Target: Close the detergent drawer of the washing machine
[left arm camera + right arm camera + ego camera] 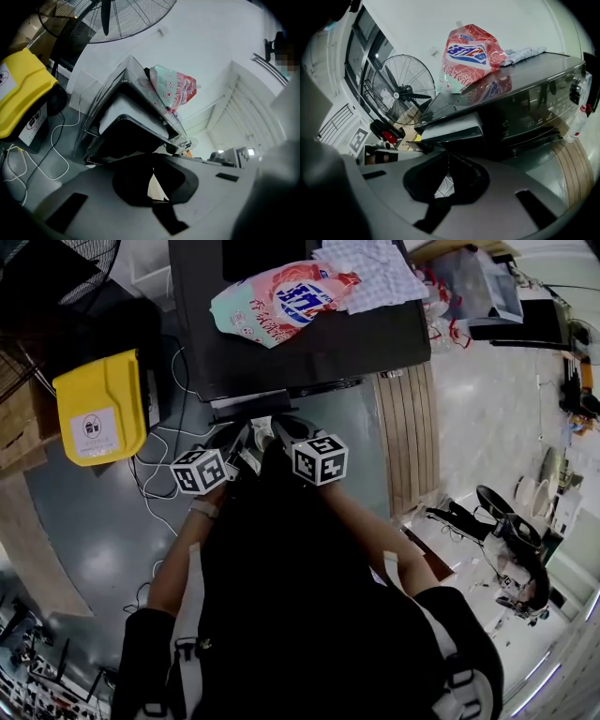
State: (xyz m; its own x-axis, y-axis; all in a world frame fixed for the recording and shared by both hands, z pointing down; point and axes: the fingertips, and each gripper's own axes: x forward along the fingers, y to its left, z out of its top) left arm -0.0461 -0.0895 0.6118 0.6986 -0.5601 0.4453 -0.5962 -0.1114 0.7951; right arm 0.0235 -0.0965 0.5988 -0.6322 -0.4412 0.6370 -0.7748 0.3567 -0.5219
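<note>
Closest beneath the head camera I see the person's dark-clothed torso (pixel 281 615), with both forearms reaching forward toward the machine. Far left, a yellow plastic bin with a white label (pixel 98 409) stands on the grey floor (pixel 84 521). A large black wire-caged fan (pixel 122 18) stands behind it, and thin white cables (pixel 155 460) trail beside it.

Next comes the grey left gripper (pixel 236 442) with its marker cube on top. In its own view the two dark jaws are pressed together at the tips with nothing between them.

Just ahead of those tips is the white-topped, dark-fronted detergent drawer (pixel 246 409). It stands pulled out from the upper left corner of the black washing machine (pixel 309 352). I cannot tell whether either gripper actually touches it.

Beside it on the right, the grey right gripper (pixel 281 430) points at the same drawer from just below its front edge. Its jaws are likewise closed tip to tip and hold nothing.

On the machine's flat top lie a pink and white detergent bag with blue print (pixel 281 301) and, further right, a patterned white cloth (pixel 375 273). Right of the machine, a pale wooden slatted board (pixel 408 437) lies on the floor.
</note>
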